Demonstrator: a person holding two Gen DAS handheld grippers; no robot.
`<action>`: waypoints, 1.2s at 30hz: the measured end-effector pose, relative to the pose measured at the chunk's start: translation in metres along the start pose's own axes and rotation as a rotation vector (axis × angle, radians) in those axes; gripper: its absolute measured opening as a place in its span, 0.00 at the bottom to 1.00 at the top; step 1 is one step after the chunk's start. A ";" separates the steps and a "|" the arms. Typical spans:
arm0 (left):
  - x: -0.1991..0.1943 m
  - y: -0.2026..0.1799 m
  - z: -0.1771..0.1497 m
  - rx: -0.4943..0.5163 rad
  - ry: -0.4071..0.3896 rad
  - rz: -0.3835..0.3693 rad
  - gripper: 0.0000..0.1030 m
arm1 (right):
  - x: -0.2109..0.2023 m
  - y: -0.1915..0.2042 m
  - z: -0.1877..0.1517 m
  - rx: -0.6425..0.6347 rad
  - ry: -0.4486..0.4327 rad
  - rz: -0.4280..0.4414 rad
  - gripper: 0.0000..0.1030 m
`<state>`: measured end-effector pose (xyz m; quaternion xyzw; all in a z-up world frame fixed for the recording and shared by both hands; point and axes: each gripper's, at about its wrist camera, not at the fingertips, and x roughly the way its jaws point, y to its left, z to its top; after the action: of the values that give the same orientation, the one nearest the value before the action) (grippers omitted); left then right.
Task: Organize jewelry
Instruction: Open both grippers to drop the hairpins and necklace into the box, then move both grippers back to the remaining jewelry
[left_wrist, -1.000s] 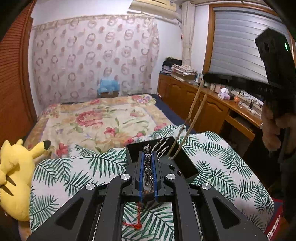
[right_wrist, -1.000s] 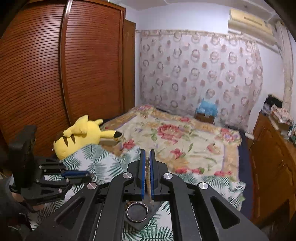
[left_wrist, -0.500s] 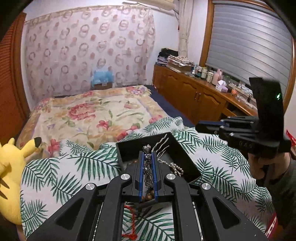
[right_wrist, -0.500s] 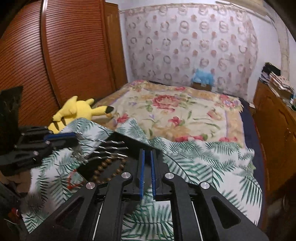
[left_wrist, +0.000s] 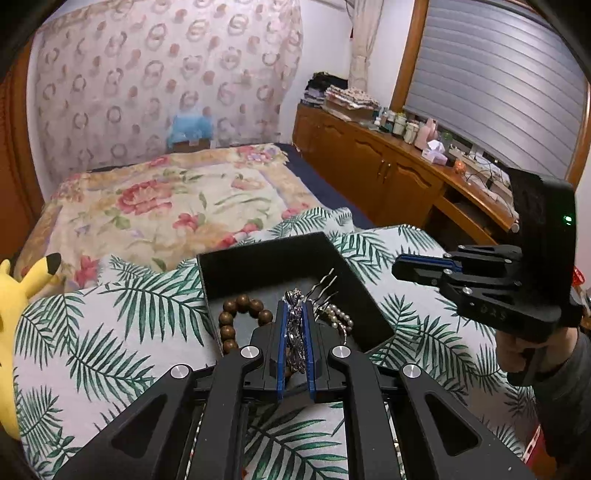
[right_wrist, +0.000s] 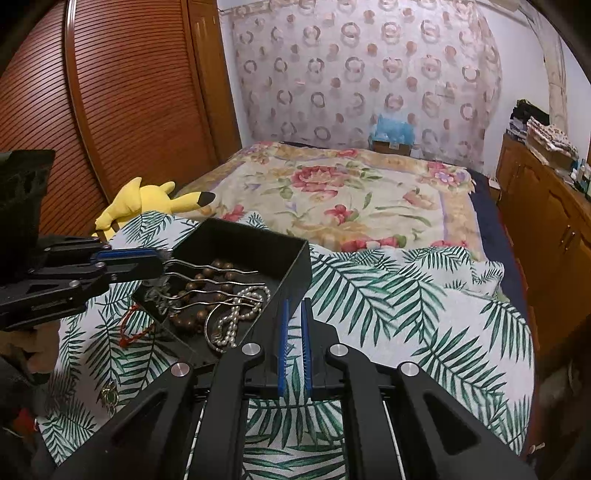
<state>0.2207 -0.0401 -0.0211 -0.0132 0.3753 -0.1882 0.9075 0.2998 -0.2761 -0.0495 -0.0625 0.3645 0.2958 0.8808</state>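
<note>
1. Silver hair comb: ornate head pinched betw. the left gripper blue pads, wavy prongs reaching out over the black box, above the jewelry inside.
2. Black box sits open-topped on the palm-leaf cloth; holds a brown bead bracelet and a pearl strand, both lying on its floor.
3. Red cord hangs over the box's near-left edge onto the cloth.
4. Small green-stone brooch lies on the cloth, apart from the box, toward the near-left corner.
5. Right gripper: jaws closed w/ only a thin slit, nothing betw. them; tips just beside the box's right wall.
6. A hand grips the right tool's handle.
7. Beyond: floral bedspread, yellow plush at the cloth's left edge.
</note>
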 end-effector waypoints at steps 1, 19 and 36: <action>0.003 0.001 0.001 0.001 0.015 -0.003 0.07 | 0.001 0.002 -0.001 -0.003 0.004 -0.002 0.08; -0.022 -0.001 -0.011 0.002 -0.019 0.037 0.19 | -0.026 0.025 -0.024 -0.016 -0.005 -0.040 0.08; -0.072 0.004 -0.092 -0.029 -0.039 0.086 0.36 | -0.053 0.082 -0.097 -0.043 -0.006 -0.013 0.08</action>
<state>0.1119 -0.0004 -0.0387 -0.0137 0.3604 -0.1434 0.9216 0.1653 -0.2655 -0.0753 -0.0828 0.3550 0.2982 0.8822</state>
